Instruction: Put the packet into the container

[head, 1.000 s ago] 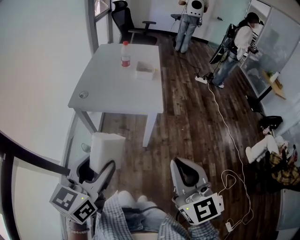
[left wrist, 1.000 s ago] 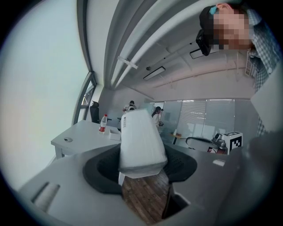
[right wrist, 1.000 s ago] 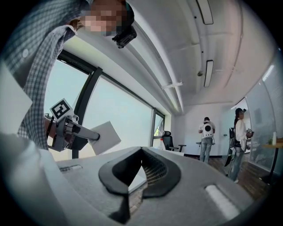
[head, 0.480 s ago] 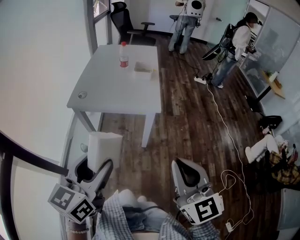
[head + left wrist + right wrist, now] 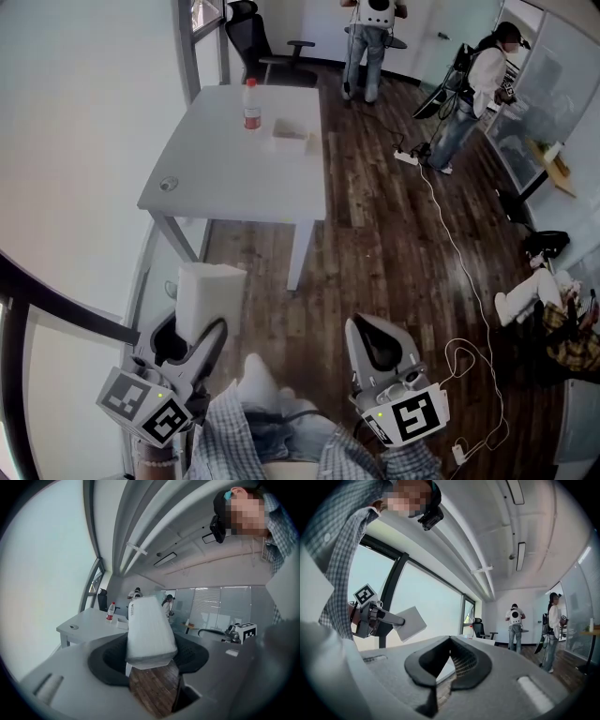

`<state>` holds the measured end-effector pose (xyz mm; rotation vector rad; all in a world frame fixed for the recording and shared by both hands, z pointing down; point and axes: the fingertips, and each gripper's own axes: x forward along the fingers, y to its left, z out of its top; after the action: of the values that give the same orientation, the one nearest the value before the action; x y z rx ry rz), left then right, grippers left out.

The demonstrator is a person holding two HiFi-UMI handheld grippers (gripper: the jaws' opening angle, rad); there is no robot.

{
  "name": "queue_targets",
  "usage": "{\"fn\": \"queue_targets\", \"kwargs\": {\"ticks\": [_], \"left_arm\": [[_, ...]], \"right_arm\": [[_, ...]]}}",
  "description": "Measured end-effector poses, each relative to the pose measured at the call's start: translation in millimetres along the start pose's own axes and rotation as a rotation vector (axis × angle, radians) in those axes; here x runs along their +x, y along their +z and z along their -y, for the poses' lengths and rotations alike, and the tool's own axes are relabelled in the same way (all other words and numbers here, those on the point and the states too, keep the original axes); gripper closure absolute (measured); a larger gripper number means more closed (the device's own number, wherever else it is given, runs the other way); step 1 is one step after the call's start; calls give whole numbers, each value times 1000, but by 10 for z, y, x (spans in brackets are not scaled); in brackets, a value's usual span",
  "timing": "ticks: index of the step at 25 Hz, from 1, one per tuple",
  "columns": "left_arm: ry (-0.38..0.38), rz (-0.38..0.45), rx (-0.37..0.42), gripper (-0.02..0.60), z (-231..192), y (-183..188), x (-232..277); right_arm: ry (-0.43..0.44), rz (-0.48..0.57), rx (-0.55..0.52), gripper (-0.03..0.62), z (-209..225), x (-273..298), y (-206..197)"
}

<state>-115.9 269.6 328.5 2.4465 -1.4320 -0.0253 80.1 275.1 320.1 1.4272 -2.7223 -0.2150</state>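
Observation:
My left gripper (image 5: 192, 330) is low at the left of the head view, shut on a white packet (image 5: 208, 298) that stands up out of its jaws. In the left gripper view the packet (image 5: 147, 632) fills the gap between the dark pads. The container (image 5: 290, 140), a shallow white tray, sits on the white table (image 5: 216, 173) far ahead, next to a red-capped bottle (image 5: 251, 105). My right gripper (image 5: 367, 325) is low at the right, its jaws shut with nothing between them (image 5: 450, 642). Both grippers are well short of the table.
Dark wooden floor lies between me and the table. Two people (image 5: 370, 42) (image 5: 469, 89) stand at the back near a black office chair (image 5: 253, 42). A white cable (image 5: 450, 234) runs across the floor on the right. A glass wall and dark rail (image 5: 56, 300) are on my left.
The left gripper still holds the packet in the same place, and the right has barely moved. The people at the back have shifted a little.

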Motion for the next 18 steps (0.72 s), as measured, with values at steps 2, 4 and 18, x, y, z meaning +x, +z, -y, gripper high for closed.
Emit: {"fn": "queue_targets", "kwargs": {"ticks": [2,4,18], "left_arm": [[4,-4,-1,318,-7,-15,3],[7,-5,-7,318,-27,-22,6],[-24,-11,-22,318,-158,5,297]], "right_arm": [[1,-2,4,595,9,13,-13],[4,-2,8,595,7,34,-17],[-27,-30,0,595,156,187,-78]]}}
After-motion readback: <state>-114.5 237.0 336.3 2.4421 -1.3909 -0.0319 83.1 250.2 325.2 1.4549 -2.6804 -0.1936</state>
